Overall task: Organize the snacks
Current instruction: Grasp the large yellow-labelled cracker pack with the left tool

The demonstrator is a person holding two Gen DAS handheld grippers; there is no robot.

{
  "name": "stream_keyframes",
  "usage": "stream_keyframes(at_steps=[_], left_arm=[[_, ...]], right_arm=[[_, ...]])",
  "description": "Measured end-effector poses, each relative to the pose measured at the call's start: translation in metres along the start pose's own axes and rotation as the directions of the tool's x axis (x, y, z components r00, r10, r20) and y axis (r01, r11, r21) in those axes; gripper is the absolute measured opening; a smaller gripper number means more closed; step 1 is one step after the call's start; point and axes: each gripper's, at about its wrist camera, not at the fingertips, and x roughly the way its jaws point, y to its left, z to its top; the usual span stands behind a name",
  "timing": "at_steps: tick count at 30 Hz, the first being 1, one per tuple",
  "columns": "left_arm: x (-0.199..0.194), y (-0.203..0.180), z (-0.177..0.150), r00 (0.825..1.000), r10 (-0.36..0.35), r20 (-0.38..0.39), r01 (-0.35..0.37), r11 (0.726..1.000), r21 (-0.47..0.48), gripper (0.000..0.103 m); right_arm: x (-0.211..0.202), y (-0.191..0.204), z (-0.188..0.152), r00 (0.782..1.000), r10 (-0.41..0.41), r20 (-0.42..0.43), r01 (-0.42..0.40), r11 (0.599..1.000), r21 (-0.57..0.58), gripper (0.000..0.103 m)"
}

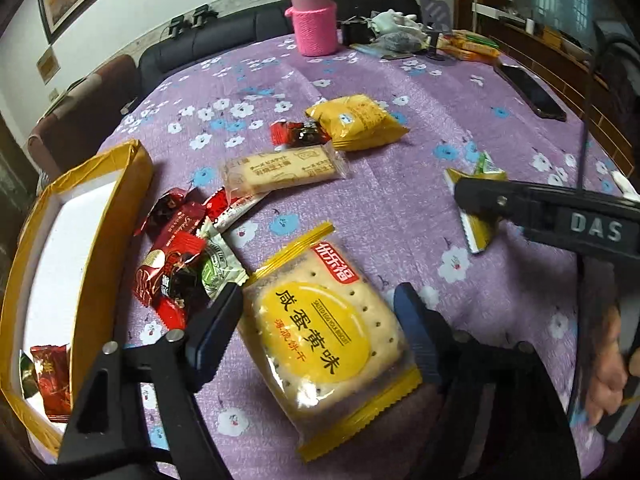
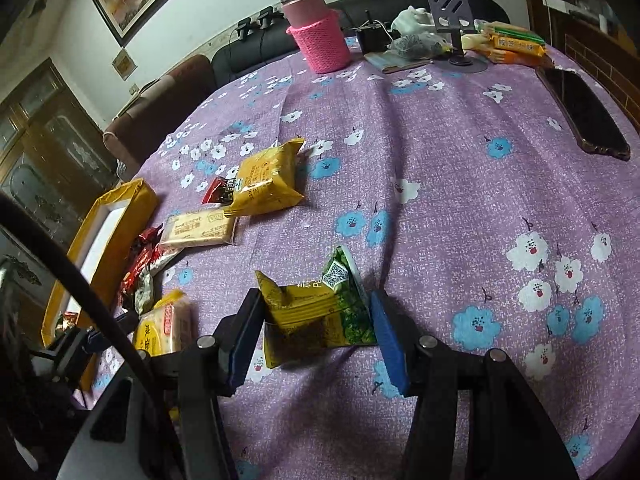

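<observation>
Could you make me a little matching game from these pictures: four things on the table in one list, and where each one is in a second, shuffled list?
Things:
1. square yellow cracker pack
2. green and yellow packet
3. pink flask
4. dark phone

Places:
A. at the far edge of the table, standing upright
B. between the fingers of the left gripper
C. lying flat near the right edge of the cloth
D. between the fingers of the right gripper

Pairs: 1-B, 2-D, 3-A, 4-C
</observation>
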Motion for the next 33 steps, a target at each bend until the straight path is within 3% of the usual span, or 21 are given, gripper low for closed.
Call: stream_keyframes(at_steps=[1, 2, 3, 6, 8, 10, 12, 15, 19, 22, 24, 25, 26, 33], left_arm=[[-0.005, 0.001, -0.001, 1.000, -0.016, 0.015, 0.016, 1.000, 0.007, 0.062], [-0.011, 0.001, -0.001, 0.999, -0.022, 0.032, 0.022, 1.000, 0.018, 0.024], [-0.016, 0.003, 0.000, 0.999, -0.045, 0.028, 0.045, 0.999, 0.016, 0.004], [-0.022, 0.011, 0.000, 0.998, -0.057, 0.029, 0.057, 0.998, -0.004, 0.004], [-0.021, 0.028, -0.001, 0.991, -0.133, 0.029, 0.134, 0.988, -0.070, 0.009], [-0.020, 0.047, -0.005, 0.976, -0.219, 0.011, 0.218, 0.963, -0.158, 0.026], [-0.023, 0.061, -0.011, 0.968, -0.249, 0.025, 0.249, 0.944, -0.218, 0.070], [-0.032, 0.065, -0.017, 0.979, -0.194, 0.065, 0.204, 0.951, -0.231, 0.085], [-0.021, 0.051, -0.009, 0.989, -0.140, 0.047, 0.147, 0.970, -0.194, 0.092], [0.002, 0.032, -0.003, 0.999, -0.051, -0.010, 0.050, 0.993, -0.106, 0.092], [0.014, 0.026, -0.007, 0.999, -0.028, -0.040, 0.025, 0.997, -0.069, 0.083], [0.012, 0.029, -0.008, 0.998, -0.063, -0.023, 0.061, 0.995, -0.082, 0.075], [0.010, 0.033, -0.008, 0.996, -0.084, -0.024, 0.082, 0.992, -0.096, 0.074], [-0.014, 0.053, -0.012, 0.991, -0.133, 0.032, 0.136, 0.976, -0.167, 0.073]], right_arm=[[0.000, 0.001, -0.001, 1.000, -0.003, 0.004, 0.003, 1.000, -0.002, 0.054], [-0.001, 0.001, -0.001, 1.000, -0.005, 0.008, 0.005, 1.000, -0.002, 0.052], [-0.001, 0.002, -0.001, 1.000, -0.006, 0.014, 0.006, 1.000, -0.003, 0.052], [-0.004, 0.002, -0.002, 0.999, -0.008, 0.033, 0.008, 1.000, -0.004, 0.052], [-0.002, 0.002, -0.002, 0.999, -0.004, 0.034, 0.004, 1.000, -0.002, 0.053], [0.001, 0.001, -0.001, 1.000, 0.005, 0.027, -0.005, 1.000, 0.005, 0.054], [0.001, 0.001, -0.001, 1.000, 0.004, 0.031, -0.004, 1.000, 0.002, 0.055], [0.001, 0.004, -0.002, 0.999, -0.010, 0.033, 0.010, 1.000, -0.011, 0.055], [0.002, 0.006, -0.002, 0.999, -0.022, 0.037, 0.023, 0.999, -0.023, 0.055], [0.001, 0.007, -0.003, 0.999, -0.023, 0.038, 0.024, 0.999, -0.023, 0.055], [0.001, 0.008, -0.003, 0.999, -0.025, 0.039, 0.026, 0.999, -0.022, 0.055], [0.001, 0.008, -0.003, 0.999, -0.026, 0.039, 0.027, 0.999, -0.022, 0.054], [0.001, 0.008, -0.003, 0.999, -0.028, 0.041, 0.029, 0.999, -0.023, 0.053], [-0.004, 0.009, -0.004, 0.998, -0.002, 0.064, 0.003, 1.000, -0.019, 0.051]])
